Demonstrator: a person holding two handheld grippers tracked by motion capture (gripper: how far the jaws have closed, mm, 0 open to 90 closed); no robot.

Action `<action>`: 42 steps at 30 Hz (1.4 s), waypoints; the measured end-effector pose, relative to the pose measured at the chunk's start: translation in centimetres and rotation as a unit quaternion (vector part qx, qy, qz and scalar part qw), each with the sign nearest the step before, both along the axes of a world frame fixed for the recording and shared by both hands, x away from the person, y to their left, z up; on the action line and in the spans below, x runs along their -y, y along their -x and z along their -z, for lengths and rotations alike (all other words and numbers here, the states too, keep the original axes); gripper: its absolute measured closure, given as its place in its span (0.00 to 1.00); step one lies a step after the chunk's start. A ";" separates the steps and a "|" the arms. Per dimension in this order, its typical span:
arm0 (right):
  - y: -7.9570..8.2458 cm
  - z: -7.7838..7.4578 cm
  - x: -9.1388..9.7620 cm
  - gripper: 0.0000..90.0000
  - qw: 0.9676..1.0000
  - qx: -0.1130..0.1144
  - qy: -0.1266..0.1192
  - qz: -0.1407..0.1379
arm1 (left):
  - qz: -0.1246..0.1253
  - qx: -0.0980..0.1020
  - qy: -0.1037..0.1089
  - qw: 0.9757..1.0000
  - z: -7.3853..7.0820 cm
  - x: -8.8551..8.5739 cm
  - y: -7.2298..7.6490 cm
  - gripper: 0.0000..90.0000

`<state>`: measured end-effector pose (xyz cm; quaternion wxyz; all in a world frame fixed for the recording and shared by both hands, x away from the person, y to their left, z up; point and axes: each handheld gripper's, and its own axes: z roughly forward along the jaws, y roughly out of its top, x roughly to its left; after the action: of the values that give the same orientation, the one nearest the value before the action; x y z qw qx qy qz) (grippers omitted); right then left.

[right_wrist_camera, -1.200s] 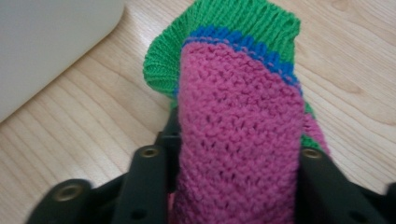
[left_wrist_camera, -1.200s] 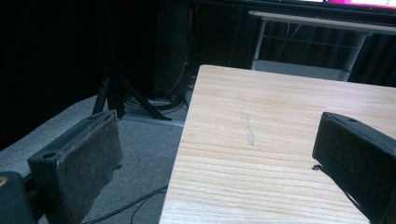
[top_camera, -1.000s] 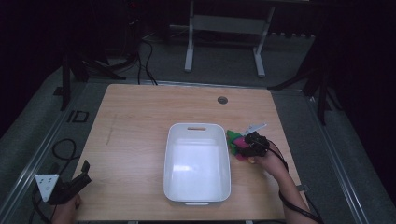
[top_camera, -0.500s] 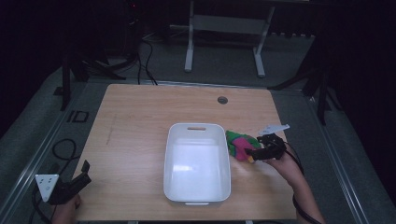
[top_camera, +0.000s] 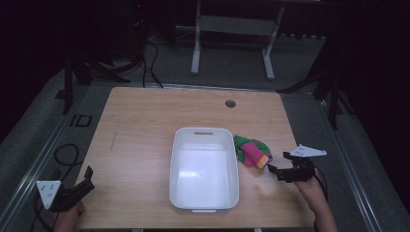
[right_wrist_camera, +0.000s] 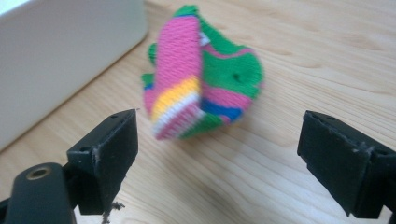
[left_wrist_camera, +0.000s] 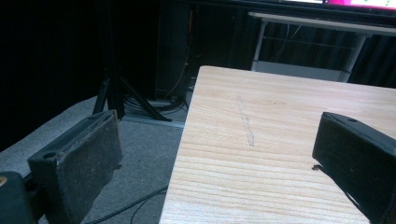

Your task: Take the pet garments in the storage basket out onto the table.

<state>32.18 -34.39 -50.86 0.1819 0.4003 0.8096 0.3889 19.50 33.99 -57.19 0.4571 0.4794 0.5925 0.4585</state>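
The sock (top_camera: pixel 251 152) lies on the table (top_camera: pixel 140 125), just right of the white tub (top_camera: pixel 204 166) and very close to its right wall. It is not in the tub. It is a knit thing in pink and green, with bands of yellow, white and blue, and it is bunched up into a small lump.

The right gripper (top_camera: pixel 273 170) is near the sock, a little to its right and nearer the person. Its jaws have just been opening and now stand wide apart. Nothing is between them. In the right gripper view (right_wrist_camera: pixel 212 154) the sock sits a bit ahead of the jaws and does not touch them.

The left gripper (top_camera: pixel 87 175) waits at the near left corner of the table, far from the sock. Its jaws are apart too, with nothing in them (left_wrist_camera: pixel 219 158).

I think the sock is soft and light. It will squash when pinched and will not break. It is not slippery, since the knit is rough. It may flop or unroll when it goes up. A good place to grab it looks like the thick pink fold on top, where there is plenty of cloth to pinch
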 end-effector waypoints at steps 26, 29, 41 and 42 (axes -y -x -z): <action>4.8 4.1 4.7 0.14 0.980 0.071 -0.030 0.184 | 0.000 -0.001 0.001 1.000 0.0 0.0 0.0 0.02; 5.2 4.4 5.0 0.14 0.976 0.084 -0.038 0.195 | 0.000 0.000 0.000 1.000 0.0 0.0 0.0 0.02; 5.8 4.8 5.8 0.15 0.964 0.116 -0.051 0.234 | -0.002 0.001 -0.003 1.000 0.0 0.0 0.0 0.02; 5.8 4.8 5.8 0.15 0.964 0.115 -0.050 0.234 | -0.002 0.001 -0.002 1.000 0.0 0.0 0.0 0.02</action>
<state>26.39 -40.17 -55.65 0.3392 0.5396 0.6465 0.4193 19.47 33.96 -57.19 0.4555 0.4785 0.5922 0.4613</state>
